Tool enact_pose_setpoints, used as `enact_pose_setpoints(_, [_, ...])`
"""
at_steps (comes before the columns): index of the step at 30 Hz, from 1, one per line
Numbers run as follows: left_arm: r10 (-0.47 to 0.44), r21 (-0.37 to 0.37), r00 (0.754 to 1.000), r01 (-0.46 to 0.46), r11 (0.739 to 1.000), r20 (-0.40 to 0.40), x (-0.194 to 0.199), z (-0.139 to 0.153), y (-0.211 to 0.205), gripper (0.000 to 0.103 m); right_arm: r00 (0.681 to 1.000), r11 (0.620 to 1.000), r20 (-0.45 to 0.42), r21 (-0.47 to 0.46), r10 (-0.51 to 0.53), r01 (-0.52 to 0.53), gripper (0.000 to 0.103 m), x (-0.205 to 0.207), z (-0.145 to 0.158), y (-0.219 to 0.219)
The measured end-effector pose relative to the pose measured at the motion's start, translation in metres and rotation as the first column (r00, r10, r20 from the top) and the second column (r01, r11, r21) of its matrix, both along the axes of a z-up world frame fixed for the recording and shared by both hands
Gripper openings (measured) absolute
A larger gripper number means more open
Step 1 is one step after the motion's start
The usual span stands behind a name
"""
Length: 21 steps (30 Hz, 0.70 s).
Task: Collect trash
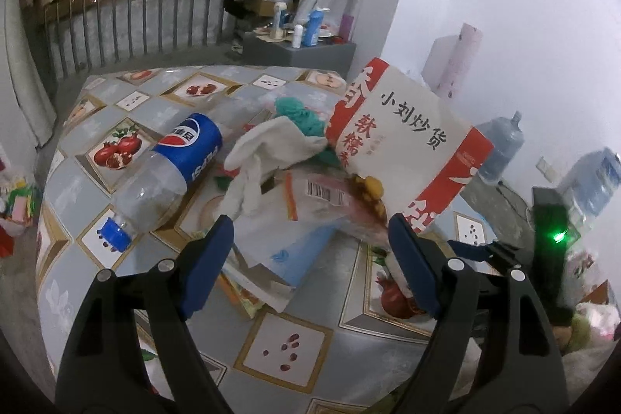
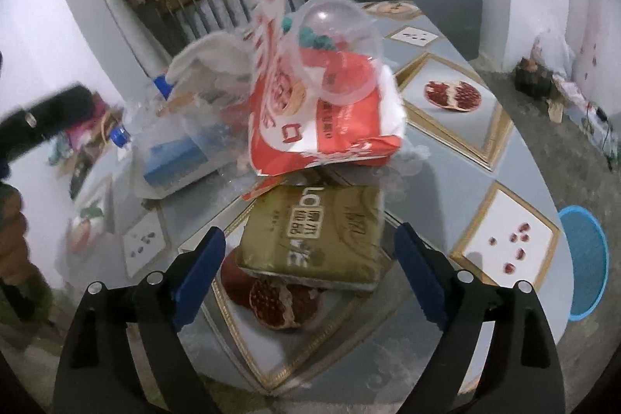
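While both grippers tilt down over the table [image 1: 295,340], the left gripper [image 1: 310,239] stands released above a white wrapper [image 1: 271,247], the right gripper [image 2: 310,251] released around one gold pack [image 2: 310,231]. One bottle [image 1: 167,173], one red bag [image 1: 407,142], one clear cup [image 2: 337,53] lie piled.

A glossy printed oilcloth is spread over the table [image 1: 116,127]. The bottle [image 1: 163,177] is made of clear plastic, wrapped in a shiny blue label. The red-and-white snack bag [image 1: 411,142] looks like matt paper. A soft white cloth [image 1: 268,158] is crumpled. The clear cup [image 2: 337,45] is smooth plastic; the olive tissue pack [image 2: 314,231] is wrapped in glossy film.
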<state>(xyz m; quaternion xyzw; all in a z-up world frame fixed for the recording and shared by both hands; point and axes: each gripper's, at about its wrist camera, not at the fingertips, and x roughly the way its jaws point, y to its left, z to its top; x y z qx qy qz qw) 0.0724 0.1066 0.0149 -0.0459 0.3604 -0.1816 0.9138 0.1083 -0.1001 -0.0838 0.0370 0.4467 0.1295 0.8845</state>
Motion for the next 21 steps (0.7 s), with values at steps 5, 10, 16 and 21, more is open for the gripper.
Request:
enact_pose_setpoints(5, [-0.016,-0.006,1.0,0.016,1.0,-0.013,0.001,-0.003,-0.003,0.077,1.0,0.998,-0.001,-0.055,0.006,-0.007,0.082,-0.003,-0.006,0.003])
enact_pose_setpoints(10, [-0.013,0.053,1.0,0.014,0.998,-0.023,0.002,-0.01,-0.013,0.077,1.0,0.998,-0.002,-0.061,0.002,-0.002,0.074,-0.013,-0.004,-0.007])
enact_pose_setpoints(16, [0.001,0.084,0.999,0.002,0.996,-0.037,0.004,-0.015,-0.016,0.077,1.0,0.997,-0.003,-0.08,0.012,-0.012,0.073,-0.017,-0.004,-0.018])
enact_pose_setpoints(21, [0.008,0.097,0.999,-0.004,0.995,-0.035,0.005,-0.017,-0.015,0.077,0.999,0.994,-0.005,-0.1,0.032,-0.032,0.073,-0.019,-0.003,-0.025])
